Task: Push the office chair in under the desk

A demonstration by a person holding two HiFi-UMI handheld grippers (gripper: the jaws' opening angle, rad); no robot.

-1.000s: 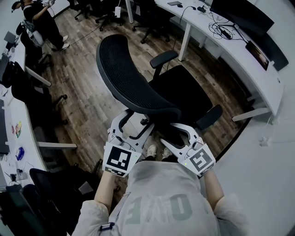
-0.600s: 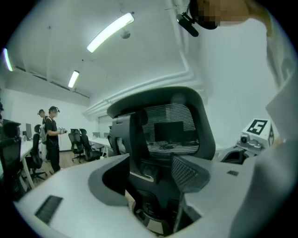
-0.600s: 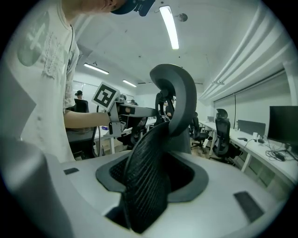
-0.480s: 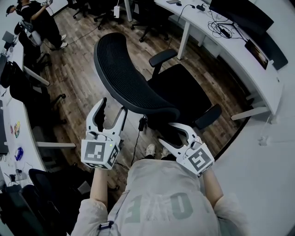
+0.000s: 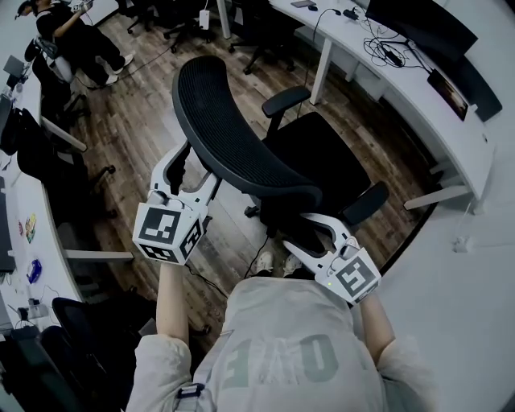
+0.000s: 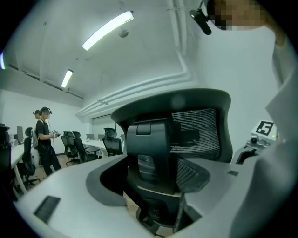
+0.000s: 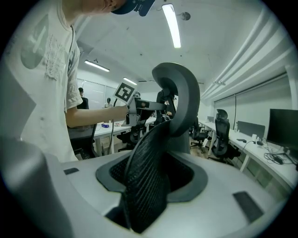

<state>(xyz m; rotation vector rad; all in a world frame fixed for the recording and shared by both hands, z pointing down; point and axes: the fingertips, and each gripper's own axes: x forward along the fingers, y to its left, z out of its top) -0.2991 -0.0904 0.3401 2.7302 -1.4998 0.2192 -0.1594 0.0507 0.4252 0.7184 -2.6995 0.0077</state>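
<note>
The black mesh-backed office chair (image 5: 241,153) stands on the wood floor, its seat facing the white desk (image 5: 378,76) at the upper right. My left gripper (image 5: 195,170) is at the left edge of the backrest; its jaws have just been opening and stand open, one on each side of that edge, with no pad pressing it. In the left gripper view the rear of the backrest (image 6: 195,130) fills the centre. My right gripper (image 5: 304,237) is low at the right end of the backrest, open, with the mesh edge (image 7: 149,176) running between its jaws.
A monitor (image 5: 418,24) and cables lie on the desk. More black chairs (image 5: 48,161) and a second white desk (image 5: 24,201) line the left side. A person (image 5: 72,40) stands at the far upper left.
My left gripper left its place beside the right one under the backrest and moved left and up to the backrest's left edge. The right gripper has stayed put.
</note>
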